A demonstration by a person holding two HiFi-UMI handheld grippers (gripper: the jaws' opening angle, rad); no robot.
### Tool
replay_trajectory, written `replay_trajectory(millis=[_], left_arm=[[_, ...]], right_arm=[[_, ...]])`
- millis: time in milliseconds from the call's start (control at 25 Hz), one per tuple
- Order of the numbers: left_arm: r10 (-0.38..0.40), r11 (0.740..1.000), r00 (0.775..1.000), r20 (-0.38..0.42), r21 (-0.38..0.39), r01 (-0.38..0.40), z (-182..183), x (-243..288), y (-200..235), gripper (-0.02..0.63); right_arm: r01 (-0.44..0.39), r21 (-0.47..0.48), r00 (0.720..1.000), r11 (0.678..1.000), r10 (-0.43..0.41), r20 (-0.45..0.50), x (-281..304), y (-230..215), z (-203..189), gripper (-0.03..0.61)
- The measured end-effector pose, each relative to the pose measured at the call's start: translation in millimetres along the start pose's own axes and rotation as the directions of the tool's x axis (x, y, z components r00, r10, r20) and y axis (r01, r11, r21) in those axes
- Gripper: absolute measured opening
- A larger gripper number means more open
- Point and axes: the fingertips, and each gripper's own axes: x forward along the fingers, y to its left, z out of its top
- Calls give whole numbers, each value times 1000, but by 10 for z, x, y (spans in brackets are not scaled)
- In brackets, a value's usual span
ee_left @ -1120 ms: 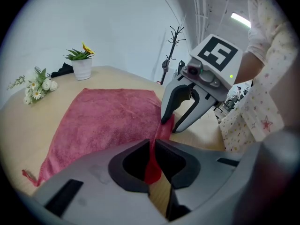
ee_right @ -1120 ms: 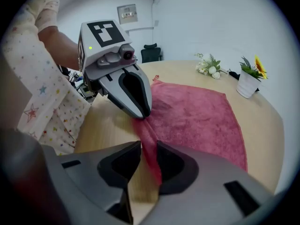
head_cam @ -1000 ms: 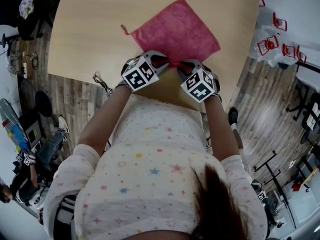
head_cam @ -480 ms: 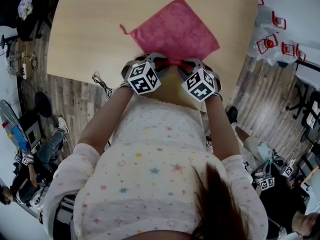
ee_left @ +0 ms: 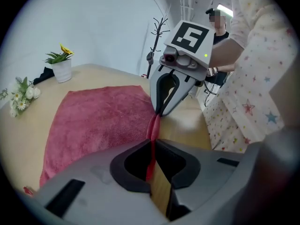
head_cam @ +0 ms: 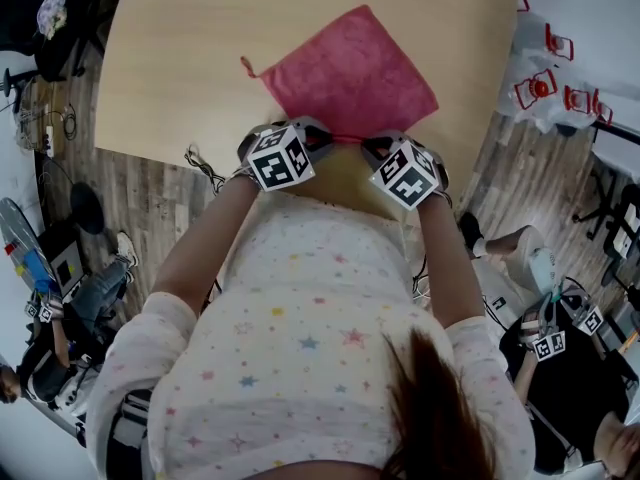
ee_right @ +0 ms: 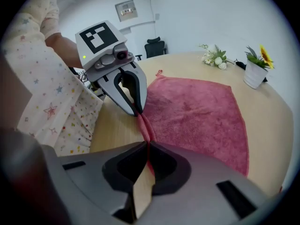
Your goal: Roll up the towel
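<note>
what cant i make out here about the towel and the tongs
- Left gripper view: how much of the towel the left tongs hold; their jaws have just closed on it and cover it.
- Right gripper view: the same inside the right tongs; their body also cuts off a towel corner.
- Head view: the towel's near edge, behind both tongs.

An office-like recording room: a light wooden round table [head_cam: 170, 58] on grey wood-plank flooring [head_cam: 530, 208], a black swivel office chair [ee_right: 155, 46] by white walls (loose black cables [head_cam: 204, 167] trail underfoot).
</note>
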Motion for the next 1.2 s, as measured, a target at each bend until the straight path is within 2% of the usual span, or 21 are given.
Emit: replay_trajectory(millis=[120,240,440,720,1000,1200], left_arm=[[-17,999,1000,12,-46,18,9,-41,-23,34],[0,997,1000,27,-73,2,46,-69,65,35],[56,996,998,29,-68,-54,120,-69,266,35],[99,987,993,68,-135,-90,148,-37,469,35],[133,980,990,51,-157,-123,122,7,560,35],[137,981,989,52,-149,-128,139,-13,587,35]], right_arm=[[-45,42,999,998,45,16,-41,37,24,17],[-43,78,999,996,41,28,-80,-37,67,25],[5,122,998,993,-13,60,-97,-240,115,29],[80,192,992,978,-97,78,-91,-436,134,32],[172,172,980,970,-187,72,-100,-547,122,61],[140,107,978,984,-154,142,-186,-395,239,93]])
